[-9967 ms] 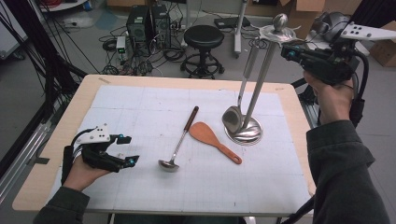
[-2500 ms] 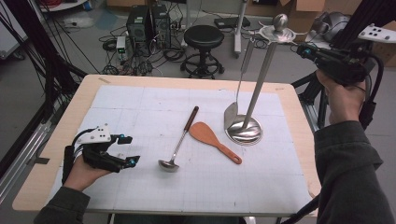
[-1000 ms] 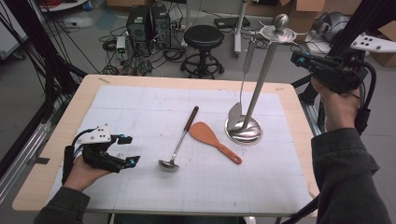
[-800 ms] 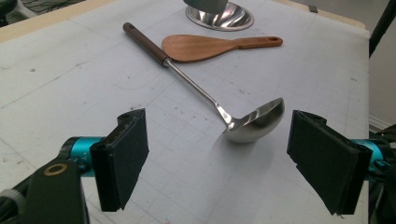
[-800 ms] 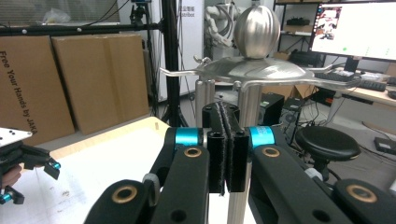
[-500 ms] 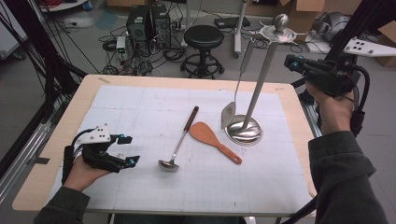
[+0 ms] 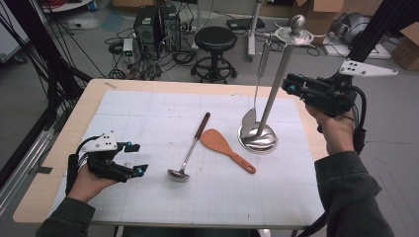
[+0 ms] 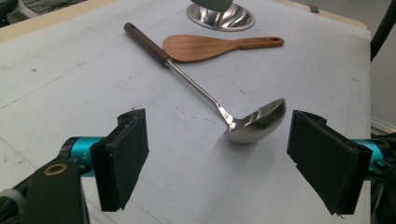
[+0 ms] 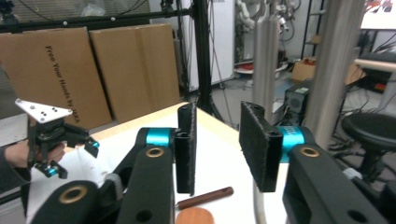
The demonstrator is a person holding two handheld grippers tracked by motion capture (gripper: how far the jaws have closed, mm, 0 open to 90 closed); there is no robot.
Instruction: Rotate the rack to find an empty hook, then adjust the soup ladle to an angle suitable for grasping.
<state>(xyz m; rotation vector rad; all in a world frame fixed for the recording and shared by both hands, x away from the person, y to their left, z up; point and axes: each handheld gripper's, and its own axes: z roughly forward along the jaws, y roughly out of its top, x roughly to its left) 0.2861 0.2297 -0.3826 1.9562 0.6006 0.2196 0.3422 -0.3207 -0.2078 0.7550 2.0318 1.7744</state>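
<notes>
One utensil hung on the stand, two waiting on the desk

At the left, the left gripper (image 7: 133,158) rests low on the desk (image 7: 148,106) with its jaws wide apart and nothing between them; the steel ladle (image 8: 254,123) lies just ahead of them, untouched; next to it lies the wooden rice paddle (image 7: 225,148), its blade close to the ladle's dark handle; further right, the utensil stand (image 7: 276,89) already carries a steel spatula (image 7: 254,89) hanging from its top disc, so I judge one of three hung, two left; at the far right, the right gripper (image 7: 291,85) sits beside the stand's pole, its jaws having just been opening, parted with nothing between them.
</notes>
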